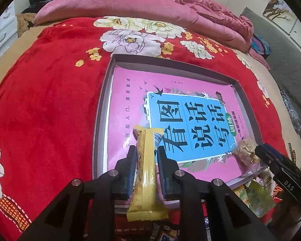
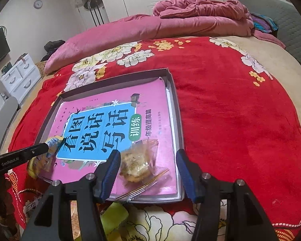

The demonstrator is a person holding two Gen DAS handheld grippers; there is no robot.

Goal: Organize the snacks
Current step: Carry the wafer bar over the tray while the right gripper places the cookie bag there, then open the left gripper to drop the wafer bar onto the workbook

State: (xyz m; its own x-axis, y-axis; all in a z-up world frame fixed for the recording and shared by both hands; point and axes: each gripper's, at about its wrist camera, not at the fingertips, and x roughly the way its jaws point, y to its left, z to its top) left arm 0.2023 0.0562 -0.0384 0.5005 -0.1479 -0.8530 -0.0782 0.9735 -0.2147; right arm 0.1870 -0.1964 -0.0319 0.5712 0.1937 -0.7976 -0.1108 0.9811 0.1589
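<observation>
My left gripper (image 1: 145,152) is shut on a long yellow snack packet (image 1: 145,172), held over the near left corner of a shallow grey box (image 1: 102,108) lined with a pink book (image 1: 128,100). It also shows in the right wrist view (image 2: 50,146). My right gripper (image 2: 148,158) is open and empty. A clear-wrapped golden pastry (image 2: 138,162) lies on the book between its fingers. The pastry also shows in the left wrist view (image 1: 245,152), beside the right gripper's finger (image 1: 271,156).
The box (image 2: 176,108) sits on a red flowered blanket (image 2: 230,110) on a bed. More snack packets lie on the blanket near me: a green one (image 1: 258,196) (image 2: 114,214) and dark ones (image 1: 164,233). A pink quilt (image 2: 170,24) is piled at the far side.
</observation>
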